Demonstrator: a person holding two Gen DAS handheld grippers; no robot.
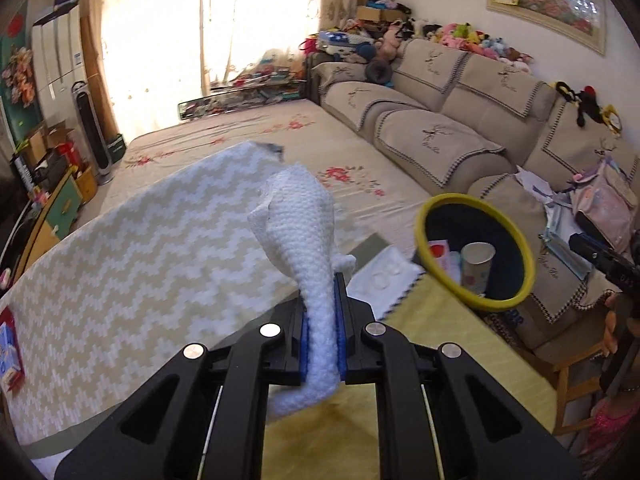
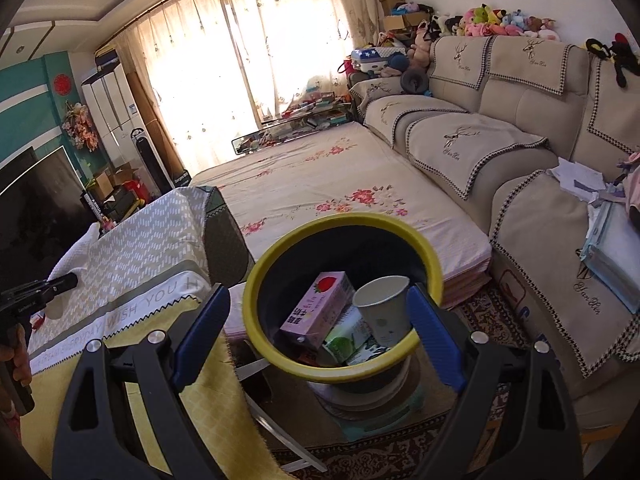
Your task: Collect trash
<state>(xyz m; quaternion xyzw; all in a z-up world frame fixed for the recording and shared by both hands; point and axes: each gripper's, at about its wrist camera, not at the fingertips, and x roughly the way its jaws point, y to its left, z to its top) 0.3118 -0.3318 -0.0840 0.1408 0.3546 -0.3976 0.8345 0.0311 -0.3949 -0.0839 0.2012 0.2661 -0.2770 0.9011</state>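
A lived-in home living room is being shown.
The room is being lined by a beige sofa point(image 2: 500, 120) under embroidered covers, plush toys point(image 2: 500, 20) are being heaped along its back, daylight is being filtered through sheer curtains point(image 2: 240, 60), and a television point(image 2: 36, 208) is being kept against a teal wall.

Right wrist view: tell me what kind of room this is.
Most likely a lived-in home living room. A long beige sectional sofa runs along the wall with plush toys lined on its back, sheer curtains cover a wide window, and a dark television screen stands opposite.
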